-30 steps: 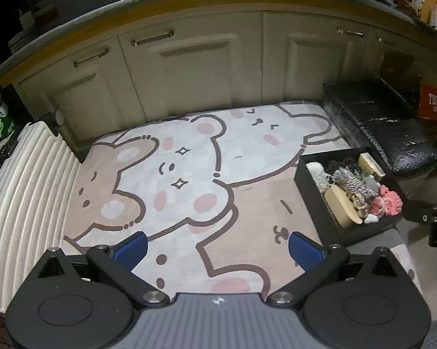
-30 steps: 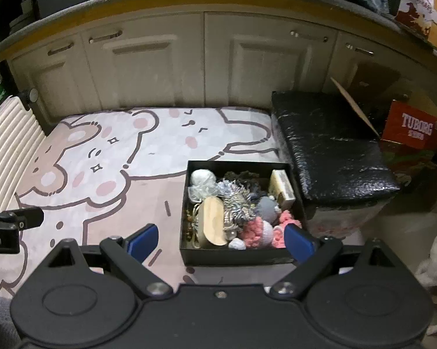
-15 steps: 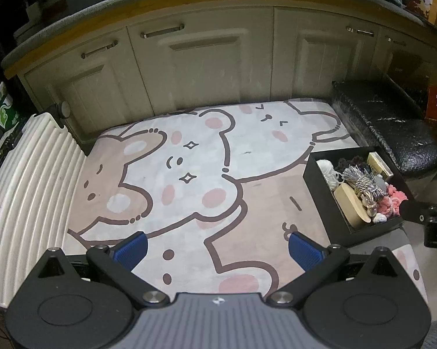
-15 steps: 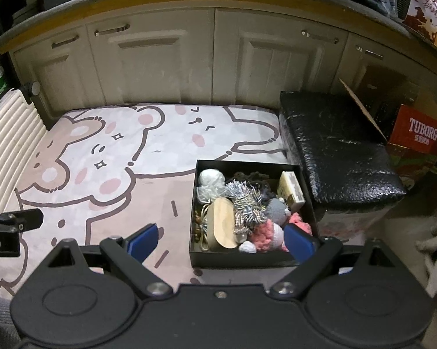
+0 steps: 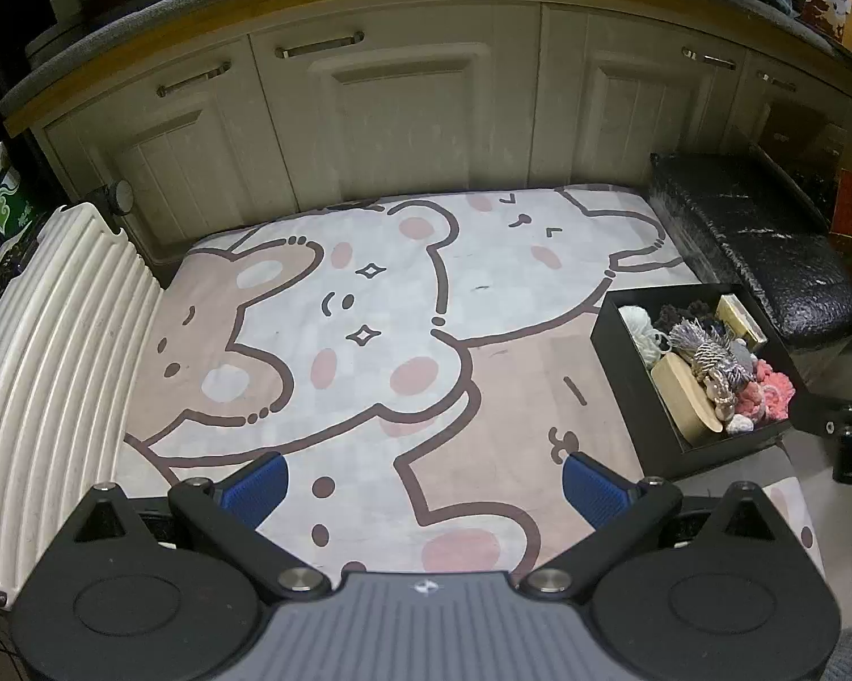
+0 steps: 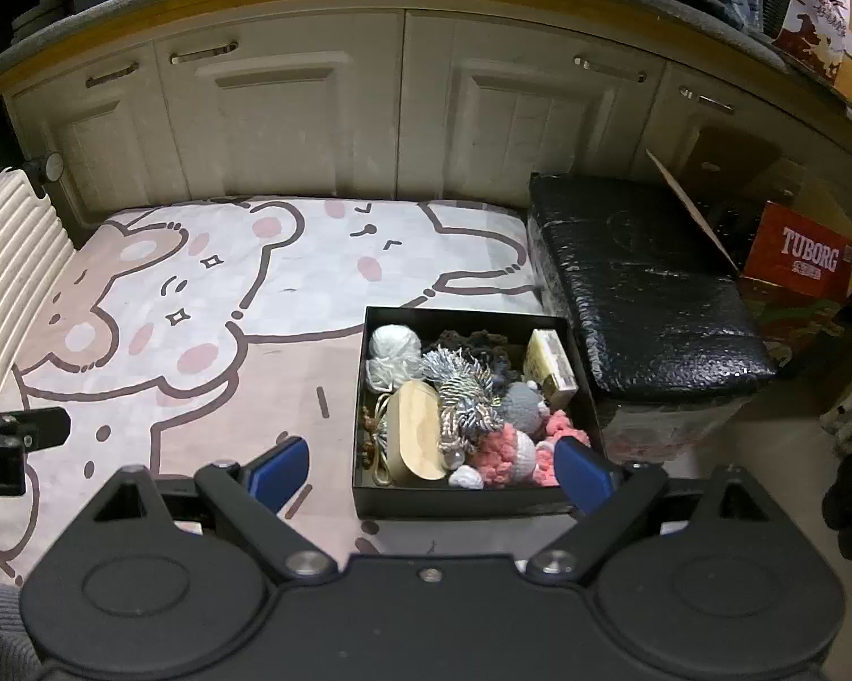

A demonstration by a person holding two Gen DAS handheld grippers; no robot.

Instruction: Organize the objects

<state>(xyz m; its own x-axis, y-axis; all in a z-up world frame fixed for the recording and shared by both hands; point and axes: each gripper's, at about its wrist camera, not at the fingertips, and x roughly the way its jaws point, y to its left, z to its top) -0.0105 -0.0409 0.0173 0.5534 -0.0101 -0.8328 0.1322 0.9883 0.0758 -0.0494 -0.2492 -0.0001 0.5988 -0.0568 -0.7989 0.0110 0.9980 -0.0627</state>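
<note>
Right wrist: right claw (image 6: pixel 431 468) wide open, empty.

A cartoon-bear mat (image 6: pixel 210 306) covers the floor; a black box (image 6: pixel 471 502) full of yarn bits sits on its near right corner.

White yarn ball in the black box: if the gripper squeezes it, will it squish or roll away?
The white yarn ball looks soft and loosely wound, so it would probably squish. It is round and likely light, so it might roll, though the black box wall and neighbouring things hem it in.
</note>
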